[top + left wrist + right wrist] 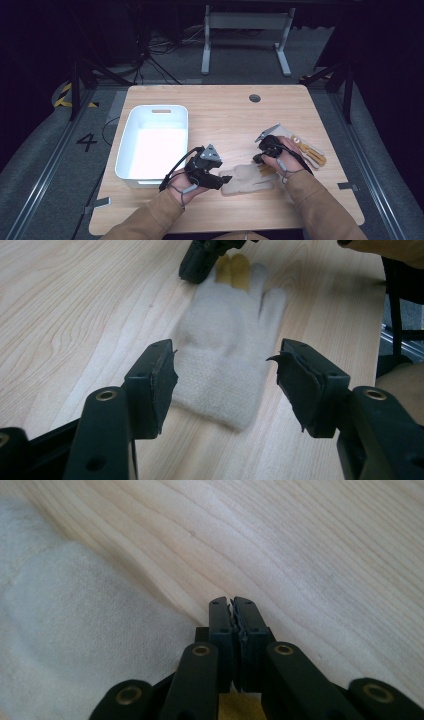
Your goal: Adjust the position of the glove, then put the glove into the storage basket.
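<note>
A pale knit glove (247, 179) lies flat on the desk (225, 112) near the front edge, between the two hands, and a second glove with tan leather parts (305, 150) lies a little farther back, to the right of it. The left claw (216, 181) is at the cuff end of the pale glove, with its jaws wide apart, one on each side of the cuff, as the left gripper view shows. The right claw (234, 617) has its jaws pressed together with nothing between them, and it rests at the finger end, beside the pale cloth. The white bin (152, 142) stands to the left, probably the place where the gloves must go. To do this step well, I think the left claw should go low, until one jaw slides under the cuff, and close on the thick ribbed part, not on the thin edge. The right claw can press the fingers down so the glove does not slide away.
</note>
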`<state>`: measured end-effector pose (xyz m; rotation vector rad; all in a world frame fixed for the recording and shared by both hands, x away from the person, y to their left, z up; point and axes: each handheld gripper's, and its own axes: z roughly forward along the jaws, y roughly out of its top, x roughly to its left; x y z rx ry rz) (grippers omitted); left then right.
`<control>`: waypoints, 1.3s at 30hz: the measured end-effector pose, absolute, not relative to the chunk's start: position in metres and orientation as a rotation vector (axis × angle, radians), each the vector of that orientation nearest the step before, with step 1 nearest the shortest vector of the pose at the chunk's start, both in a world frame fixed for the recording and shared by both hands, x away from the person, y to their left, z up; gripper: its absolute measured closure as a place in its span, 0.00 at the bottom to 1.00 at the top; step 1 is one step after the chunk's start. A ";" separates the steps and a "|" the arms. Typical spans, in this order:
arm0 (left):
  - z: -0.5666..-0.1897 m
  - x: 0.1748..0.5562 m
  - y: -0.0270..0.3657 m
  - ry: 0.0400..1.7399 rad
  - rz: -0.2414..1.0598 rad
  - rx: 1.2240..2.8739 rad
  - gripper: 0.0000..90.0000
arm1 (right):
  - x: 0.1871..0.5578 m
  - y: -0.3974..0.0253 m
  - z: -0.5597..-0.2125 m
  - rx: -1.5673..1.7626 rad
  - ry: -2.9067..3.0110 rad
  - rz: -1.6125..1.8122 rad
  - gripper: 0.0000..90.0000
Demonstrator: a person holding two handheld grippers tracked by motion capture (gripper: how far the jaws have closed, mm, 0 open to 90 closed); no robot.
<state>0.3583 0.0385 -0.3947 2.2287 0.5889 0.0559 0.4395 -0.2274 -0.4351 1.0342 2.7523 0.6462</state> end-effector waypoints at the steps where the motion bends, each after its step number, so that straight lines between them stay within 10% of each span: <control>1: -0.394 0.358 0.038 0.587 0.058 2.225 0.46 | 0.438 -0.229 -0.435 1.033 2.753 0.646 0.97; 39: -0.388 0.355 0.054 0.586 0.065 2.192 0.44 | 0.456 -0.302 -0.387 1.238 2.490 0.742 0.77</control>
